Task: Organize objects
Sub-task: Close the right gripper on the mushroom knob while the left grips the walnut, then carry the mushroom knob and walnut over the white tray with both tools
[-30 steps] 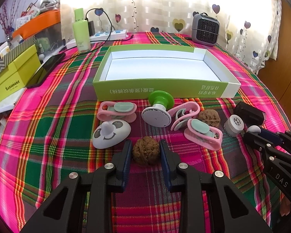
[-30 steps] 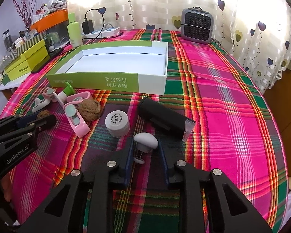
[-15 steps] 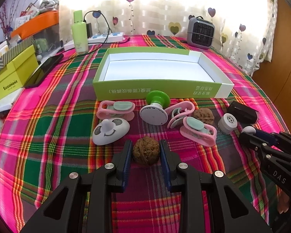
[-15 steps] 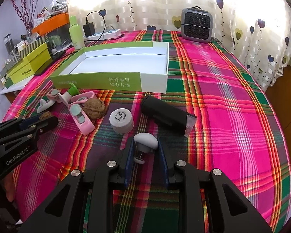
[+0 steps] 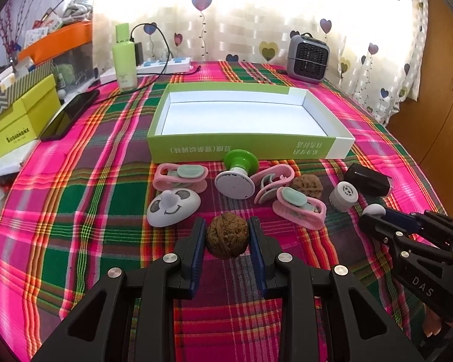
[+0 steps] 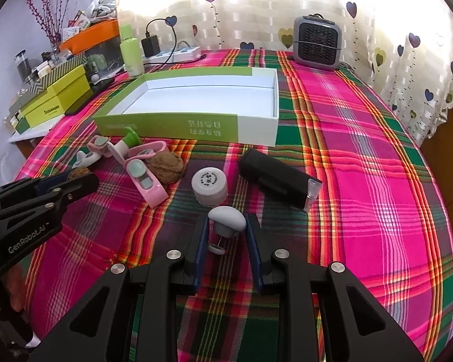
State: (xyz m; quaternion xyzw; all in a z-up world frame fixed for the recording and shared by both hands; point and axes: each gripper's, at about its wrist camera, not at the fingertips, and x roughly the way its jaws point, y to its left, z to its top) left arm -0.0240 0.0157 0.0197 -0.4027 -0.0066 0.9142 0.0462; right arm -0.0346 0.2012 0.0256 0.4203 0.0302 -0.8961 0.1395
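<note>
Brown walnut (image 5: 227, 235) pinched in left gripper (image 5: 227, 238), near of box (image 5: 241, 147) | right gripper (image 6: 227, 232) clamps grey knob (image 6: 226, 218) | risk: round walnut may squirt out, pads bear only on its sides

A woven plaid pink-and-green cloth (image 5: 75, 199) covers the counter. The brown walnut (image 5: 227, 235) is rough and wrinkled; the shallow green-and-white cardboard box (image 5: 241, 147) looks matt; the pink plastic clips (image 5: 299, 206) are smooth.

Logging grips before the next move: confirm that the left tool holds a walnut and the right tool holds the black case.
Wrong on the right tool: the right wrist view shows it closed on the small grey mushroom-shaped piece; the black case lies untouched beyond. The left tool does hold a walnut.
</note>
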